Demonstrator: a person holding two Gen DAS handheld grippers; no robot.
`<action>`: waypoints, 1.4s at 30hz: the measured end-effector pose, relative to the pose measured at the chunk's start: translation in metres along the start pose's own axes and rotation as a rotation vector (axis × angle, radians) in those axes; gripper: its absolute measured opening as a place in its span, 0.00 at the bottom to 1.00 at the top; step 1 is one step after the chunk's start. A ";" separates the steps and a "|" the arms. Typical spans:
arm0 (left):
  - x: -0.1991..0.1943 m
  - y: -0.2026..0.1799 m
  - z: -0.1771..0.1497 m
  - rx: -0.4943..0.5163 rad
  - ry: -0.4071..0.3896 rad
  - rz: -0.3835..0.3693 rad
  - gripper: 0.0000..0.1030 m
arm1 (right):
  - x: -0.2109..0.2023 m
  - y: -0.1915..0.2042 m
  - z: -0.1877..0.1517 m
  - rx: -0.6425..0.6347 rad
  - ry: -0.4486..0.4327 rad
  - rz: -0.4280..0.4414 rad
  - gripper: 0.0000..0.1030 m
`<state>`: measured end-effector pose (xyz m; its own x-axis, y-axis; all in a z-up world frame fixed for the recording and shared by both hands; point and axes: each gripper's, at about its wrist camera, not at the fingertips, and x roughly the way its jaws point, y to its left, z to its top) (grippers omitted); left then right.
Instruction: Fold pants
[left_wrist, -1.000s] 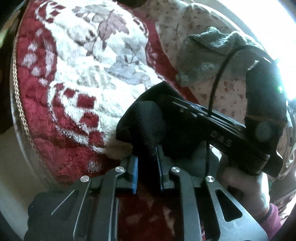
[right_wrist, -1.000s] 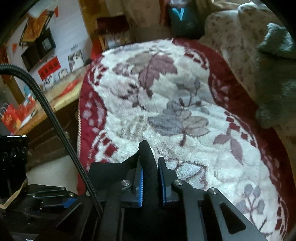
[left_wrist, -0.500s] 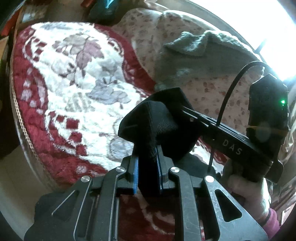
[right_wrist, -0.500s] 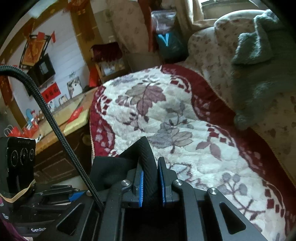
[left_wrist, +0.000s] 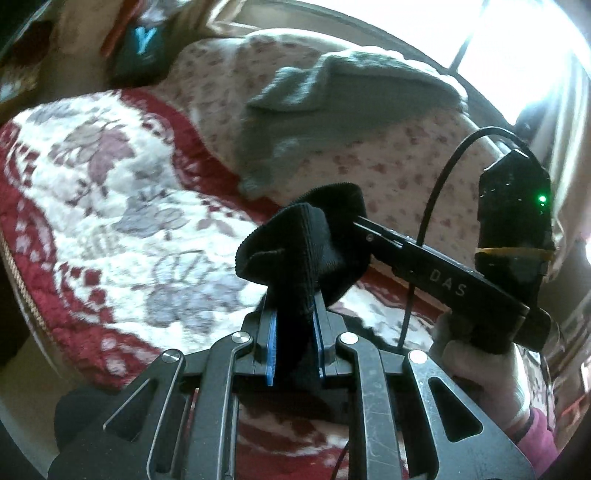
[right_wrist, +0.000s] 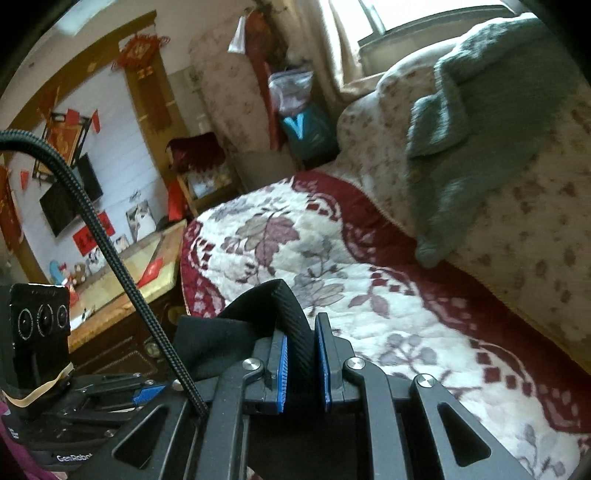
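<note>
Black ribbed pants (left_wrist: 295, 243) are lifted above a sofa seat covered by a red and white floral blanket (left_wrist: 110, 206). My left gripper (left_wrist: 294, 332) is shut on a bunched fold of the pants, pinched between its blue pads. In the left wrist view the right gripper (left_wrist: 354, 225) comes in from the right, held by a hand (left_wrist: 476, 365), its tips buried in the same black cloth. In the right wrist view my right gripper (right_wrist: 301, 354) is shut on the ribbed waistband of the pants (right_wrist: 291, 314). The left tool body (right_wrist: 40, 332) shows at lower left.
A grey-green blanket (right_wrist: 480, 140) drapes over the floral sofa back (right_wrist: 535, 229). A wooden side table (right_wrist: 122, 266) stands past the seat's left end, with bags (right_wrist: 303, 122) in the far corner. A bright window (left_wrist: 517, 48) is behind the sofa.
Both grippers have risen and drawn back from the seat with the pants still pinched. More of the sofa back, the grey-green blanket and the room has come into view.
</note>
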<state>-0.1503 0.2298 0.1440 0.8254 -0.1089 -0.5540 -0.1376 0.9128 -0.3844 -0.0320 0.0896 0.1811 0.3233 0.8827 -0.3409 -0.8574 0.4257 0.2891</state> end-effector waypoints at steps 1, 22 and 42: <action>-0.001 -0.009 -0.001 0.017 -0.001 -0.011 0.14 | -0.011 -0.004 -0.002 0.012 -0.014 -0.005 0.13; 0.052 -0.187 -0.088 0.338 0.202 -0.224 0.14 | -0.187 -0.106 -0.114 0.302 -0.139 -0.209 0.13; 0.084 -0.210 -0.127 0.347 0.405 -0.341 0.42 | -0.233 -0.150 -0.190 0.528 -0.137 -0.391 0.32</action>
<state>-0.1217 -0.0208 0.0838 0.5090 -0.4949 -0.7043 0.3385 0.8673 -0.3648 -0.0546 -0.2179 0.0470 0.6482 0.6460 -0.4031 -0.3670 0.7289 0.5779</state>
